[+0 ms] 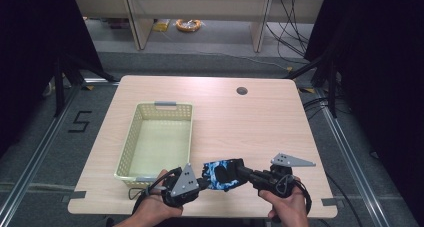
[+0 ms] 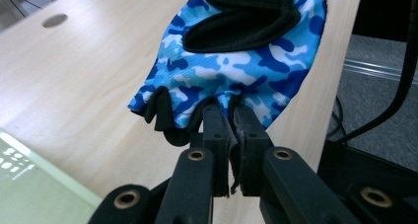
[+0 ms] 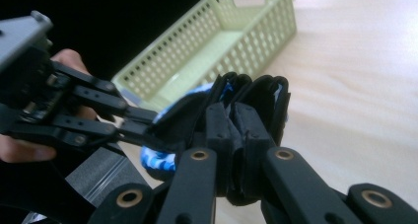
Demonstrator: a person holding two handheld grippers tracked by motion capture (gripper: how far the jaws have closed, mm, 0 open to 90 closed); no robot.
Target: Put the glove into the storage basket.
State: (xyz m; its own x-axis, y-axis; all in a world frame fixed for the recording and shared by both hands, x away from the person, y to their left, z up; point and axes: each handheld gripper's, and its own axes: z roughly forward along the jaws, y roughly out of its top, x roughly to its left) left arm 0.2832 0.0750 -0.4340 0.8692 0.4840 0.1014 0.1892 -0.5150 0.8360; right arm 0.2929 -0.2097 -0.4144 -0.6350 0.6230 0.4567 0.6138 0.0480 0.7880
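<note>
A blue camouflage fingerless glove [image 1: 221,174] with black trim is held stretched between two hand-held grippers, lifted just above the near edge of a pale wooden table [image 1: 250,122]. Its finger end is pinched by the closed jaws of the left gripper [image 1: 200,181], as seen up close in the left gripper view, where the glove [image 2: 236,61] fills the centre. Its black cuff end is clamped by the closed right gripper [image 1: 240,169], and folded black fabric [image 3: 256,100] is seen squeezed between the jaws in the right gripper view. A pale yellow perforated plastic basket [image 1: 131,137] stands empty just to the left. The glove appears picked up but not yet placed; moving it into the basket and releasing it is judged to remain
</note>
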